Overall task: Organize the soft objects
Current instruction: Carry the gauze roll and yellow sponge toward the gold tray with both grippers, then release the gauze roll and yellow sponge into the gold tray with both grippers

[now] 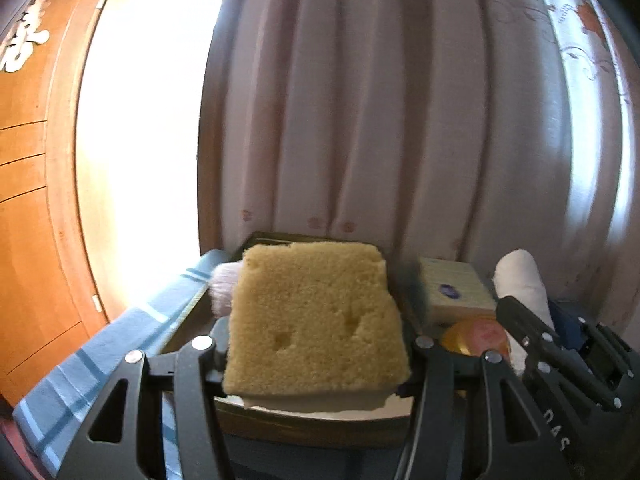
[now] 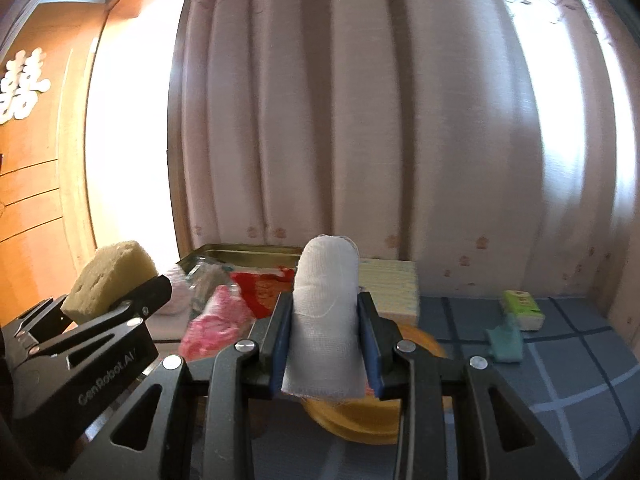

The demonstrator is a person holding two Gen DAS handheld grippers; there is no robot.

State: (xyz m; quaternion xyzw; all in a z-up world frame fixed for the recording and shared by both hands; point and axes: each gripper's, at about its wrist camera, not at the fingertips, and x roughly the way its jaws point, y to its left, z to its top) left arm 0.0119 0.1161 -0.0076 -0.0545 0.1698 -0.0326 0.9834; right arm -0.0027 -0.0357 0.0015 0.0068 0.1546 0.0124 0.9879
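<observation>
My left gripper (image 1: 316,344) is shut on a yellow sponge (image 1: 316,320) and holds it above a metal tin box (image 1: 280,420). The sponge also shows in the right wrist view (image 2: 108,280), held in the left gripper (image 2: 120,296). My right gripper (image 2: 325,328) is shut on a white gauze roll (image 2: 326,312), upright between the jaws. The roll also shows in the left wrist view (image 1: 520,276), with the right gripper (image 1: 532,328) at the right. The tin (image 2: 240,250) holds pink and red soft items (image 2: 218,320).
A pale yellow tissue pack (image 2: 390,288) and an orange round object (image 2: 360,420) sit beside the tin. A green packet (image 2: 522,308) and a teal item (image 2: 505,340) lie on the blue checked cloth (image 2: 560,380). A pink curtain hangs behind; a wooden door stands at left.
</observation>
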